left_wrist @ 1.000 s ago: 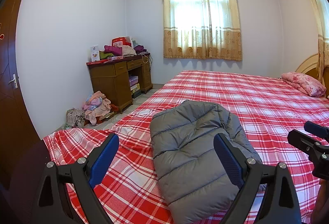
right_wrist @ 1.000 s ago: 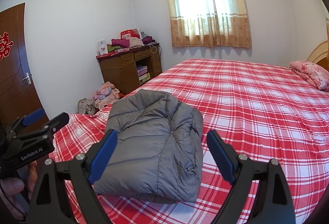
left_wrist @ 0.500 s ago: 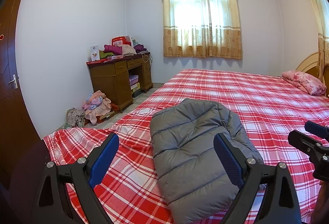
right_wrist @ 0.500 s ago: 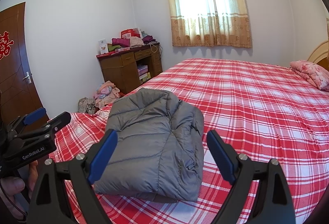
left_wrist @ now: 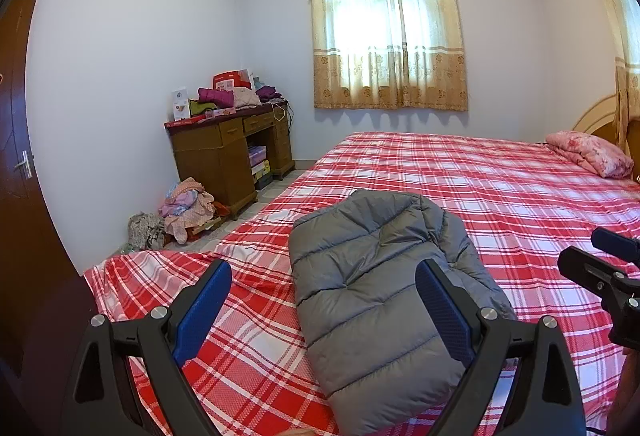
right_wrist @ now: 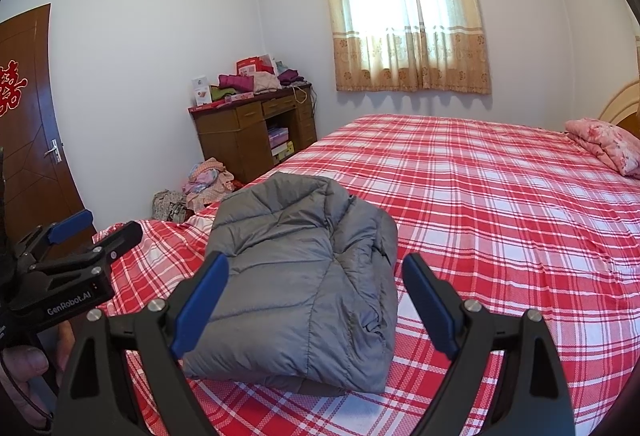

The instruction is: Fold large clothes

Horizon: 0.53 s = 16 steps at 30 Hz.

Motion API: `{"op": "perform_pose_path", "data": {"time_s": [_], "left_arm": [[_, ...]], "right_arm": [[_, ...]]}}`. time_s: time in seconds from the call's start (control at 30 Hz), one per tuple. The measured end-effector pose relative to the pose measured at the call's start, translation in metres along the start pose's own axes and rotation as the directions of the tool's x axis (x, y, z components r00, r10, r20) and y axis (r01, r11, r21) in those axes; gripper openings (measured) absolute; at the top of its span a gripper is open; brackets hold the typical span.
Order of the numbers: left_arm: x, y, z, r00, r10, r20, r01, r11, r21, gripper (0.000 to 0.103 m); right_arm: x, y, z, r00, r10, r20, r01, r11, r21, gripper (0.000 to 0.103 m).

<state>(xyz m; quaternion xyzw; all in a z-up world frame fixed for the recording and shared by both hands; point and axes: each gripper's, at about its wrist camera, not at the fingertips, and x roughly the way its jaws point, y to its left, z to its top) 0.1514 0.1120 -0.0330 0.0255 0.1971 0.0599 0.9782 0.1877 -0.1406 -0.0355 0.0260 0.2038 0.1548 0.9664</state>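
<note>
A grey quilted jacket (left_wrist: 372,288) lies folded into a compact bundle on the red plaid bed (left_wrist: 500,196), near its foot. In the right wrist view the same jacket (right_wrist: 300,276) sits just ahead of me. My left gripper (left_wrist: 324,296) hovers above the bed, open, with nothing between its blue pads; it also shows at the left edge of the right wrist view (right_wrist: 96,228). My right gripper (right_wrist: 316,288) is held over the jacket's near edge, open wide and not touching it; it also shows at the right edge of the left wrist view (left_wrist: 592,252).
A pink floral pillow (left_wrist: 592,154) lies at the head of the bed. A wooden desk (left_wrist: 228,152) piled with clothes and boxes stands against the far wall, with a heap of clothes (left_wrist: 184,208) on the floor. A brown door (right_wrist: 32,140) is at left.
</note>
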Motion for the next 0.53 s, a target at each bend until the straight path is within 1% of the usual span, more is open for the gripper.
{"op": "perform_pose_path", "data": {"time_s": [0.3, 0.4, 0.53], "left_arm": [[0.0017, 0.0001, -0.0004, 1.0, 0.013, 0.01, -0.013, 1.0, 0.001, 0.094], [0.0025, 0.0004, -0.0022, 0.999, 0.034, 0.019, -0.034, 0.999, 0.004, 0.094], [0.0043, -0.0006, -0.0035, 0.999, 0.029, 0.019, -0.03, 1.0, 0.008, 0.094]], "right_arm": [[0.0022, -0.0003, 0.0007, 1.0, 0.005, -0.006, -0.005, 1.0, -0.003, 0.091], [0.0035, -0.0004, 0.0006, 1.0, 0.008, -0.009, -0.008, 1.0, -0.006, 0.091], [0.0037, -0.001, 0.0003, 1.0, 0.008, -0.01, -0.009, 1.0, -0.006, 0.091]]}}
